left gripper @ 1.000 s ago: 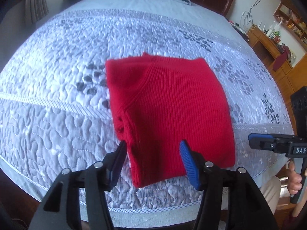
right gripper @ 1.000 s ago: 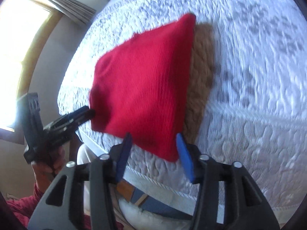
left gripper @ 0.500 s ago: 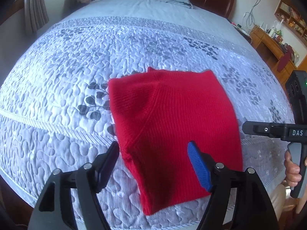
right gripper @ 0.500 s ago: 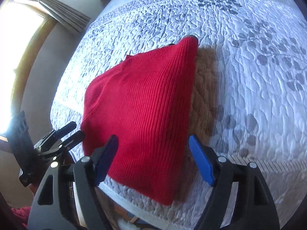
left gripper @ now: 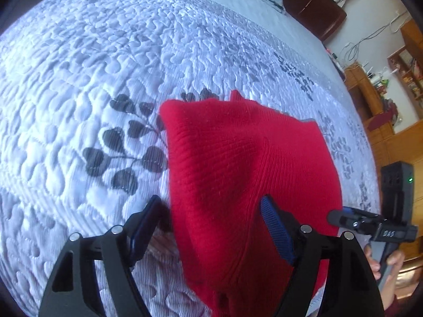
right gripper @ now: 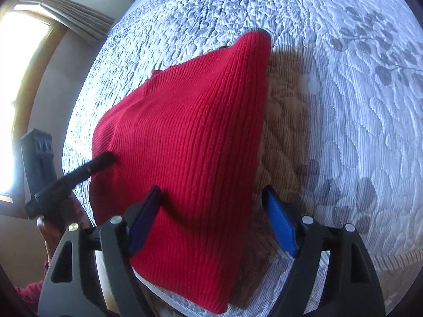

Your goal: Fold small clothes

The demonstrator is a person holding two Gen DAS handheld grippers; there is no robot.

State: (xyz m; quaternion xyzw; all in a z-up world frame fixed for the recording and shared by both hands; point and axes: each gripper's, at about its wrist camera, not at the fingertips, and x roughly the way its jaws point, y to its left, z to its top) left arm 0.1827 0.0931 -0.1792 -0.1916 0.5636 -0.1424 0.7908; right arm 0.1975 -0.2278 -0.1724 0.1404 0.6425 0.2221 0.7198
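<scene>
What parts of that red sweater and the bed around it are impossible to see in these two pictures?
- Left wrist view: the red sweater's near hem is cut off by the bottom edge and hidden behind the left tool.
- Right wrist view: the sweater's underside and folded layers lie hidden beneath its top layer.
- Right wrist view: the quilt under the sweater is covered.
- Left wrist view: shelf items are too small to identify.

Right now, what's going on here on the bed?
A person is folding a red sweater on a quilted bedspread with a handheld gripper in each hand. The left gripper and right gripper both stand open, each straddling a near edge of the sweater. Nothing is gripped yet. The sweater lies partly folded near the bed's edge.
</scene>
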